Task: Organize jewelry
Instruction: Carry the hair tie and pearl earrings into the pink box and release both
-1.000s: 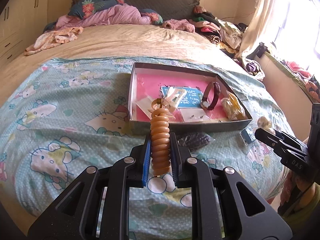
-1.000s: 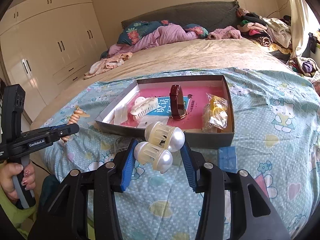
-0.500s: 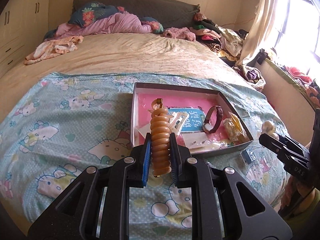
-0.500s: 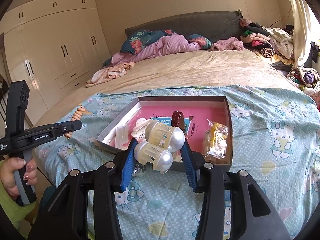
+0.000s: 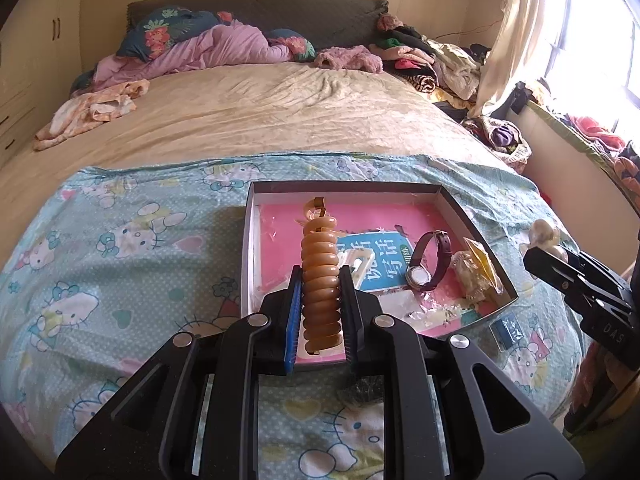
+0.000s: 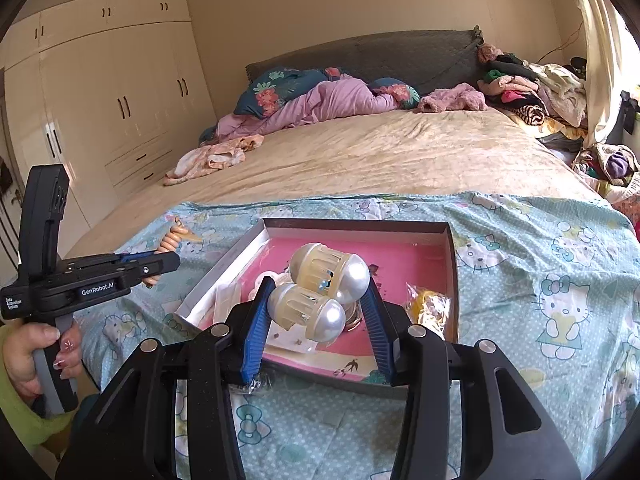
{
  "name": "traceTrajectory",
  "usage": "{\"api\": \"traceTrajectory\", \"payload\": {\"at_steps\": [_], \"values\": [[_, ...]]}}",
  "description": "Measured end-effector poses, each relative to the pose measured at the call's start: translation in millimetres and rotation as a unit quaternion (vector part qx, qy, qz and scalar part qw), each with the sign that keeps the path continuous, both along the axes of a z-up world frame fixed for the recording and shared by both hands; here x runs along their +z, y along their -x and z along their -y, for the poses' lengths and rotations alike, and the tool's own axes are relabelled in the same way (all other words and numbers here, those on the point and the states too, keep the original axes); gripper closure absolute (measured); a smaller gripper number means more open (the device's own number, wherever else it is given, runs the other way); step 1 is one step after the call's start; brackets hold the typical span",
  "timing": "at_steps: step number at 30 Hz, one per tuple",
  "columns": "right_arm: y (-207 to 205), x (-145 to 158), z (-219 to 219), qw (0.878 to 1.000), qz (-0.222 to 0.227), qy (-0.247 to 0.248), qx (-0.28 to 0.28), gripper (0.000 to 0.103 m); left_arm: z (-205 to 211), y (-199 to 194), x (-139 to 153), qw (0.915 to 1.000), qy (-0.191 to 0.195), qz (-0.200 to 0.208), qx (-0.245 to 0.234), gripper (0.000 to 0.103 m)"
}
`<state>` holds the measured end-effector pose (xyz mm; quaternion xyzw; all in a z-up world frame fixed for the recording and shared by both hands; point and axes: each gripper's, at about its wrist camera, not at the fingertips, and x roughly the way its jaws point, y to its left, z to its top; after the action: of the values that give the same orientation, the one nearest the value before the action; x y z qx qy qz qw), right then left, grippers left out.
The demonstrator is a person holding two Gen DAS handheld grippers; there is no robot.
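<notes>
Amber spiral hair tie [image 5: 320, 276] is clamped in the left gripper [image 5: 320, 312], a pearl claw clip [image 6: 320, 292] in the right gripper [image 6: 318, 320]; both are carried above the box [image 5: 456, 208], where release is judged next.

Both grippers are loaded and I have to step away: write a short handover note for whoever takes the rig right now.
Left gripper: shut on the spiral hair tie, held above the box's near edge.
Right gripper: shut on the pearl clip, held above the box.
Already in the box: watch, white clip, yellow packet, small clear bags.
Left: put the hair tie and the pearl clip in the box. Then the blue piece and dark bag lying on the sheet outside it.
</notes>
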<state>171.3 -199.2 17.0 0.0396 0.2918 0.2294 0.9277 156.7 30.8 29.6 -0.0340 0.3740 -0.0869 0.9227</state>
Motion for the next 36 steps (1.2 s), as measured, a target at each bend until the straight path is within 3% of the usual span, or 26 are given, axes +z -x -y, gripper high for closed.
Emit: {"api": "traceTrajectory", "payload": {"at_steps": [14, 36], "values": [[-22, -34, -2, 0.999, -0.044, 0.005, -0.003, 0.061, 23, -29, -35, 0.9983, -0.034, -0.039, -0.028, 0.093], [-43, -72, -39, 0.996, -0.081, 0.043, 0.020, 0.060, 15, -40, -71, 0.9960, -0.034, -0.079, -0.024, 0.092]]}}
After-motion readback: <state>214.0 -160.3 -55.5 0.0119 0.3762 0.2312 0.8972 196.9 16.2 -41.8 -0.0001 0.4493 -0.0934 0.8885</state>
